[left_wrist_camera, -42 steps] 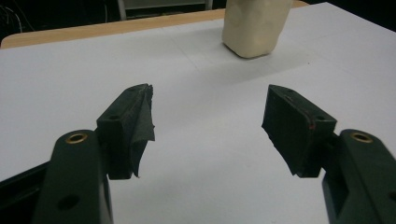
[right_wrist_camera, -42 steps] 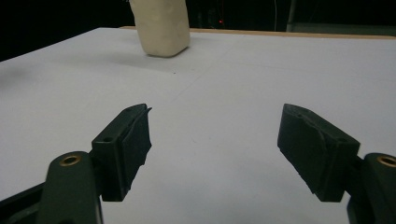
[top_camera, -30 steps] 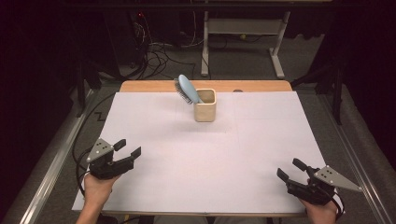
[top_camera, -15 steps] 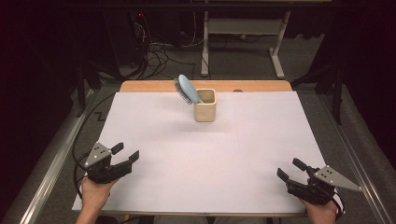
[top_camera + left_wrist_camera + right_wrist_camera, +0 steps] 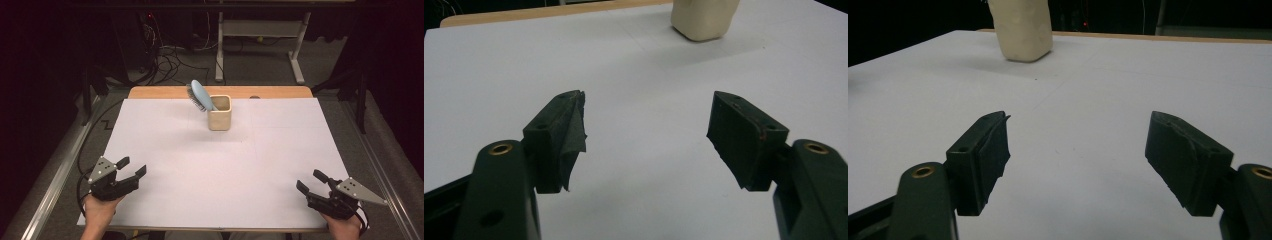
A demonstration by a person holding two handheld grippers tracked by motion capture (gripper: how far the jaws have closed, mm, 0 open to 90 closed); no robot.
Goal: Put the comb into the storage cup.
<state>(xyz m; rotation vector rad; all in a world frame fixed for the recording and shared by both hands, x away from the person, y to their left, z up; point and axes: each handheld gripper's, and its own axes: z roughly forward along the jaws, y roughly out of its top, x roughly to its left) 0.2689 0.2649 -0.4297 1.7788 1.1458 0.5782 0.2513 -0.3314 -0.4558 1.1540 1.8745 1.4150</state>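
A cream square cup [image 5: 219,113] stands toward the far middle of the white table sheet [image 5: 225,165]. A light blue hairbrush [image 5: 200,95] leans out of it to the left, handle down in the cup. My left gripper [image 5: 132,167] rests open near the front left corner, held by a hand, nothing between its jaws. My right gripper [image 5: 311,182] is open near the front right corner, also empty. In the left gripper view the cup [image 5: 704,19] lies far ahead to the right; in the right gripper view the cup [image 5: 1021,29] lies ahead to the left.
A strip of wooden tabletop [image 5: 220,92] shows beyond the sheet's far edge. Cables [image 5: 165,55] and a white desk frame [image 5: 260,40] lie on the dark floor behind. Metal rails [image 5: 55,180] run along both sides of the table.
My left gripper has drifted slightly toward the near edge of the table. The right gripper, cup and brush have stayed put.
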